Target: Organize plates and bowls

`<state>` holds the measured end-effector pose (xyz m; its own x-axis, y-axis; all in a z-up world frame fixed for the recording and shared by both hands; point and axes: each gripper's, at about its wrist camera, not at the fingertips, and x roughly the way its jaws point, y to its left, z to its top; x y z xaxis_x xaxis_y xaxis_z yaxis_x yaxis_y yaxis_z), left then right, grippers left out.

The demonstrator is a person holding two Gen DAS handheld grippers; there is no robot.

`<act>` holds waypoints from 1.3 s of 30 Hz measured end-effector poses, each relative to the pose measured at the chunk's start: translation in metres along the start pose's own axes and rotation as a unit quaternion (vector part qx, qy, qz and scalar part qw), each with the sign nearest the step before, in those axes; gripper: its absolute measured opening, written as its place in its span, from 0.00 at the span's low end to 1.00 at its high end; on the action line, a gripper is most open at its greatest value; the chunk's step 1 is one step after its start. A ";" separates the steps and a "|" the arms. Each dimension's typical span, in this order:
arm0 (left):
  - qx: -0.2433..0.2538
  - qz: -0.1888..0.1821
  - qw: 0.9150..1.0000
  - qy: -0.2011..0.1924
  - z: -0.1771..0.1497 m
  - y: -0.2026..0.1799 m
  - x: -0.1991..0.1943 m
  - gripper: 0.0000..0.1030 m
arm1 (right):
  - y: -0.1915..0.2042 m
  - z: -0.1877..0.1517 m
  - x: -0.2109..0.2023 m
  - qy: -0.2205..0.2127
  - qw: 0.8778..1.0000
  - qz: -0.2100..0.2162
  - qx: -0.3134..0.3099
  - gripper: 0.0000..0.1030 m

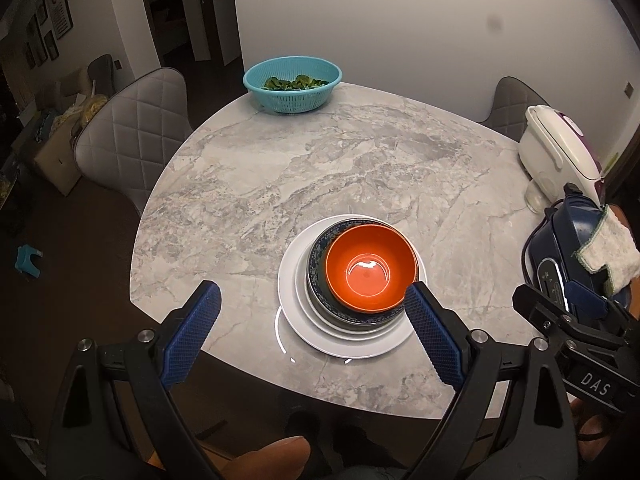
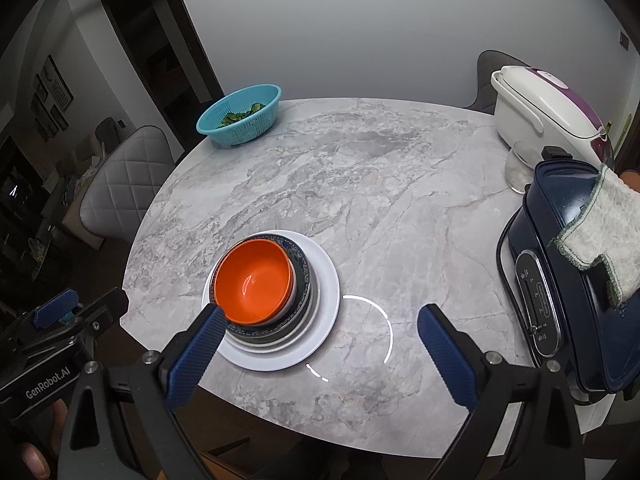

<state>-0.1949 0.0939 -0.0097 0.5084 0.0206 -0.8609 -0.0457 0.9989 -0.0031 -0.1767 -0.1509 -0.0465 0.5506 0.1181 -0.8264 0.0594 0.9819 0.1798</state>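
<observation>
Orange bowl (image 1: 370, 270) nested in a dark bowl (image 1: 320, 256) on stacked white plates (image 1: 340, 344) near the table (image 1: 280, 168) front edge; left gripper (image 1: 314, 320) and right gripper (image 2: 320, 330) hover wide open, empty.

The table (image 1: 320, 168) is showing polished grey-veined marble; the orange bowl (image 1: 370, 272) is gleaming glossy, nested in a dark glazed bowl (image 1: 318, 264) on smooth white plates (image 1: 292, 280); the teal colander (image 1: 292, 84) by the far edge is looking like perforated plastic; a nubby cloth (image 2: 608, 232) is draping a shiny navy appliance (image 2: 560, 280).
</observation>
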 end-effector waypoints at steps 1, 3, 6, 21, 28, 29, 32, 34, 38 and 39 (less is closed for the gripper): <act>0.000 0.000 1.000 0.000 0.000 0.000 0.000 0.91 | 0.001 0.000 0.000 -0.001 1.000 0.000 0.000 0.96; -0.001 0.003 1.000 0.003 0.001 0.000 0.001 0.91 | 0.000 0.001 0.000 -0.001 1.000 -0.001 -0.001 0.96; 0.000 0.006 1.000 0.005 0.000 0.000 0.002 0.91 | 0.000 0.002 0.001 0.001 1.000 0.000 -0.001 0.96; 0.005 0.012 1.000 0.005 0.001 -0.007 0.005 0.91 | 0.002 0.002 0.002 0.002 1.000 0.000 0.000 0.96; 0.006 0.012 1.000 0.006 0.003 -0.007 0.007 0.91 | 0.001 0.003 0.002 0.002 1.000 0.000 -0.001 0.96; 0.006 0.012 1.000 0.006 0.003 -0.007 0.007 0.91 | 0.001 0.003 0.003 0.002 1.000 0.000 -0.001 0.96; 0.004 0.012 1.000 0.005 0.002 -0.008 0.006 0.91 | 0.001 0.003 0.002 0.002 1.000 0.000 -0.002 0.96; 0.005 0.013 1.000 0.005 0.002 -0.007 0.007 0.91 | 0.002 0.003 0.002 0.003 1.000 0.000 -0.002 0.96; 0.007 0.012 1.000 0.005 0.004 -0.006 0.008 0.91 | 0.001 0.004 0.004 0.003 1.000 0.001 -0.002 0.96; 0.007 0.013 1.000 0.005 0.003 -0.006 0.008 0.91 | 0.001 0.004 0.004 0.003 1.000 0.000 -0.002 0.96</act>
<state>-0.1876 0.0879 -0.0150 0.4982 0.0459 -0.8658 -0.0469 0.9986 0.0259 -0.1714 -0.1501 -0.0476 0.5455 0.1197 -0.8295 0.0556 0.9824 0.1783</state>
